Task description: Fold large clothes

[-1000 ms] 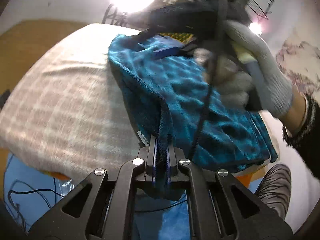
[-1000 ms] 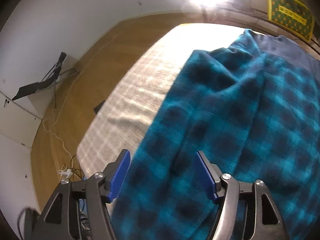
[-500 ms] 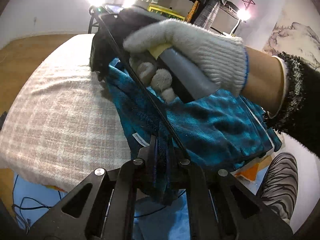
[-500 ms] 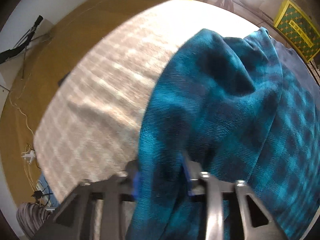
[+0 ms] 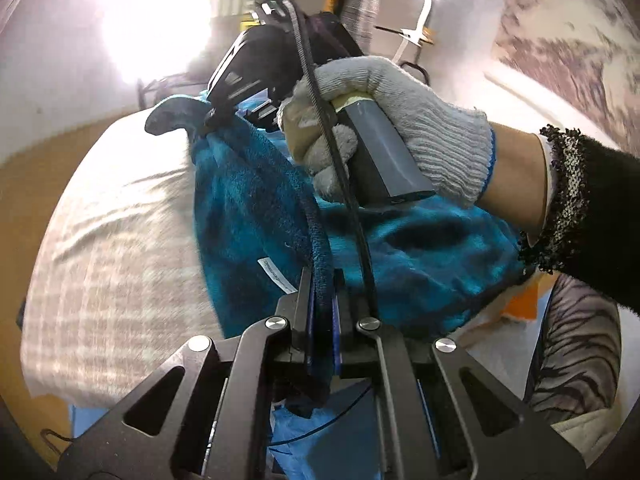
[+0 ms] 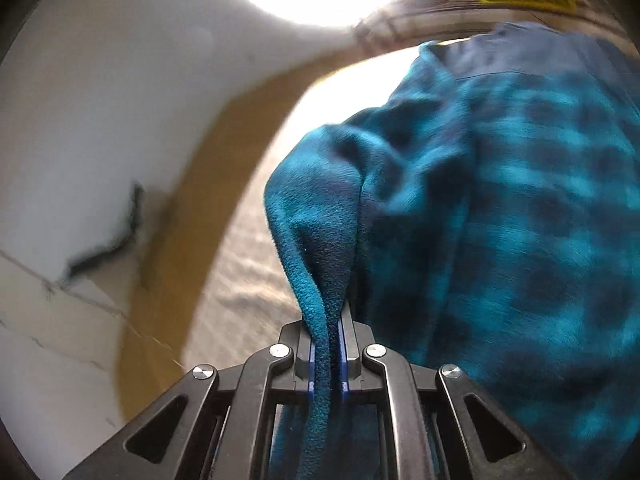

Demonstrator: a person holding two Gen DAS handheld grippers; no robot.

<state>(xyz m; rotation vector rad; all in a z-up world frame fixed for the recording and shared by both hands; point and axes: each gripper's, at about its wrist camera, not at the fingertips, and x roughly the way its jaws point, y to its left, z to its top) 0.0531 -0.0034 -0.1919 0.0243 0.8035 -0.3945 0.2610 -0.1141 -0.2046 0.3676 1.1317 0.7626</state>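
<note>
The teal checked fleece garment (image 5: 248,216) lies bunched on the bed (image 5: 112,240), covering the side of its pale checked cover nearer the person's gloved right hand (image 5: 404,132). The left tongs (image 5: 322,320) are clamped on the garment's dark edge near its white label (image 5: 276,274). The right tongs (image 6: 330,352), whose jaws have just been closing, now pinch a ridge of the same fleece lifted off the bed.

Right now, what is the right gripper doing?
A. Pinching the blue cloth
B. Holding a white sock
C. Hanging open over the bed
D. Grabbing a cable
A: the right gripper has just closed, and a fold of the blue cloth sits squeezed between its pads.
</note>
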